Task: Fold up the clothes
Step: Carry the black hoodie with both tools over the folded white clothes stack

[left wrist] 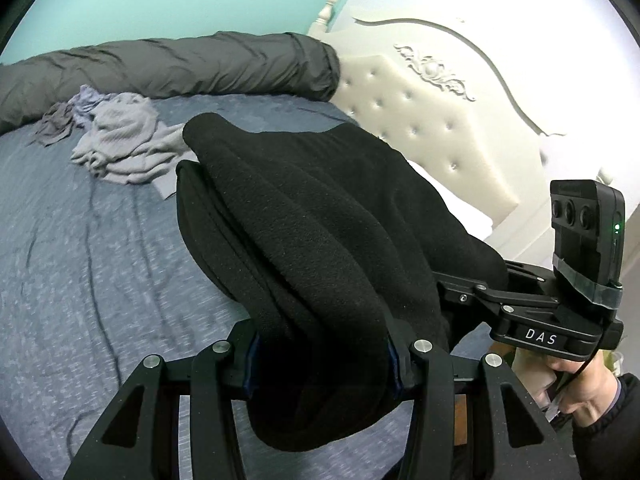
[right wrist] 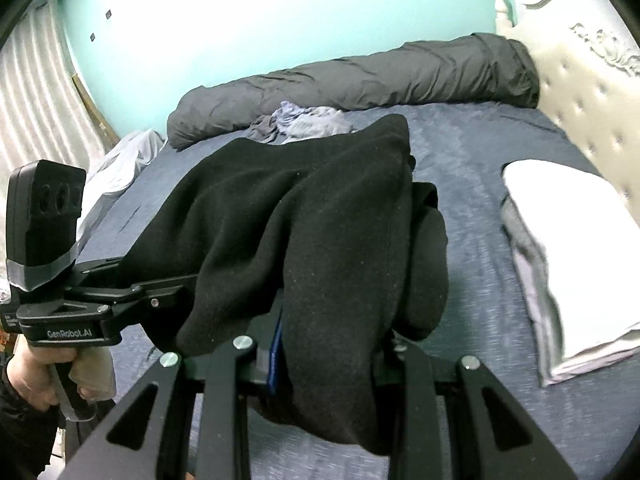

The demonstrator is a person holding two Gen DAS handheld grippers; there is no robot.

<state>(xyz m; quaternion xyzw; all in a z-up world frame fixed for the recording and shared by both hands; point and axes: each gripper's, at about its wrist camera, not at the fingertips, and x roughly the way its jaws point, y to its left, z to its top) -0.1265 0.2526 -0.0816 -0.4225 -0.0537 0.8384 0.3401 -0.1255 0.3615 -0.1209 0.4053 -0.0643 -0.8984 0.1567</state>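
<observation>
both grippers pinch one bunched black garment (left wrist: pixel 320 240) above the blue bed (left wrist: pixel 80 260): left gripper (left wrist: pixel 320 364), right gripper (right wrist: pixel 332 352). folded white stack (right wrist: pixel 572 248) lies right; loose grey clothes (left wrist: pixel 120 140) far left.

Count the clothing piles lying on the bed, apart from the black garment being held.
2: a crumpled grey heap beside the dark rolled duvet, and a folded white-and-grey stack near the headboard. The black garment may hide more.

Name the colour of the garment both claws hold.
Black garment, clearest in the left wrist view.
</observation>
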